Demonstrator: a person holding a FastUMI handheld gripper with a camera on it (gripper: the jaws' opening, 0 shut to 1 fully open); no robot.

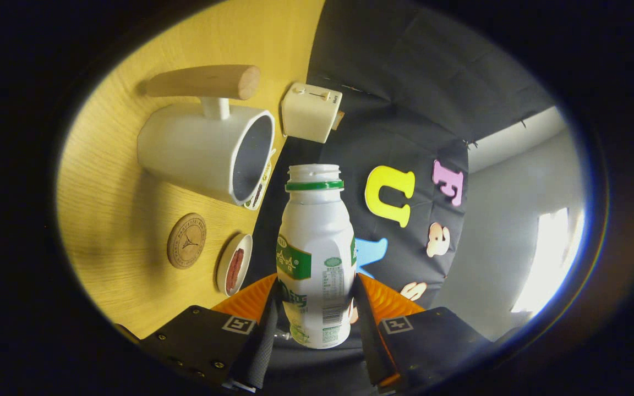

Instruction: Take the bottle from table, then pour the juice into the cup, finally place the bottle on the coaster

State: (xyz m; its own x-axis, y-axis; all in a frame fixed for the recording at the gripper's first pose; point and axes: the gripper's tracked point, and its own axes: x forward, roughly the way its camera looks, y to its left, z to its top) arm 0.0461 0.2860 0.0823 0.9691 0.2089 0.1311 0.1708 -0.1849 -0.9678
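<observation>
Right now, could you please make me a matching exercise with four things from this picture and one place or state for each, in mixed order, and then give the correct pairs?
Things:
1. bottle
2. cup
3. coaster
4. small dish

Places or states:
A. round and wooden, on the table beside the small dish
B. white, with a wooden handle, its open mouth near the bottle's neck
C. held between the fingers of the gripper, cap off
D. holds something reddish, between the coaster and the bottle

Pairs: 1-C, 2-B, 3-A, 4-D
</observation>
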